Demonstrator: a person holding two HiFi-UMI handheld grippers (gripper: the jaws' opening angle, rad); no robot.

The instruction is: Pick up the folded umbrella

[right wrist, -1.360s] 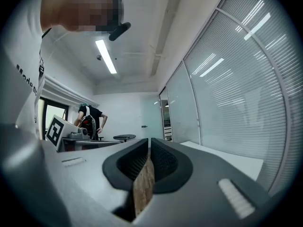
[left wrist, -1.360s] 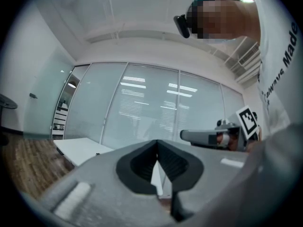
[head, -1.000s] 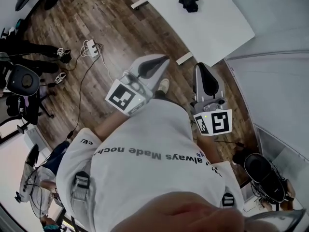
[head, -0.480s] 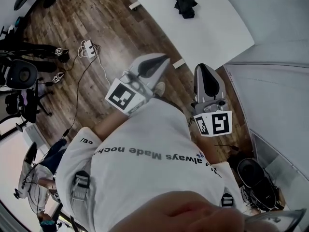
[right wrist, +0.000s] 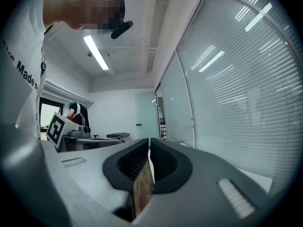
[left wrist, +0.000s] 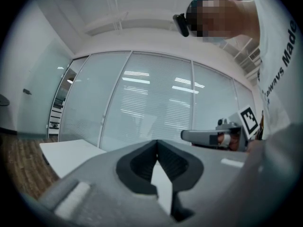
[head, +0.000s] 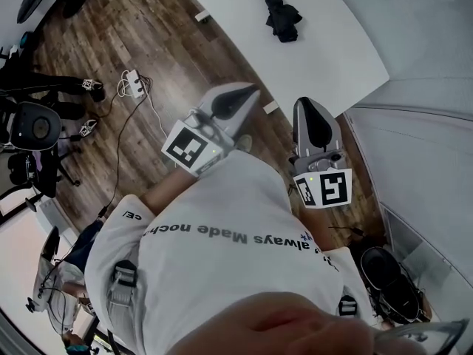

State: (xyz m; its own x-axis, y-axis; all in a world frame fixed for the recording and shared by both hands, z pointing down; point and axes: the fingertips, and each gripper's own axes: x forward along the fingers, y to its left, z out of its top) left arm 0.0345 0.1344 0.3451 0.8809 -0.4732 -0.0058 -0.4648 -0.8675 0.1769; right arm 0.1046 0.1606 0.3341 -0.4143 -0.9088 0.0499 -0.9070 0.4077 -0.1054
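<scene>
Progress on the pick is nil, judging by how things lie.

Head view: the folded umbrella [head: 281, 17] lies as a dark bundle on the white table [head: 332, 58] in the upper middle of the frame, with nothing else on the tabletop that shows. The left gripper [head: 253, 89] and the right gripper [head: 304, 102] sit at mid-frame above the wooden floor [head: 148, 43]. Both point up-frame toward the table and are well apart from the umbrella. Neither touches it. The umbrella may have a strap or handle end at its upper left, but it is too small to be sure.

Left gripper view: the jaws meet at their tips with nothing between them. Only a pale sliver of background shows through the notch below. A corner of the table appears at lower left against a glass wall [left wrist: 142, 103], and the umbrella is not in this view.

Right gripper view: the jaws are pressed together and empty, with only a strip of floor showing in the slit beneath them. The umbrella is not in this view either.

All of the task is still to do. The person must reach the table, open one gripper's jaws, set them around the umbrella, close them and lift.
</scene>
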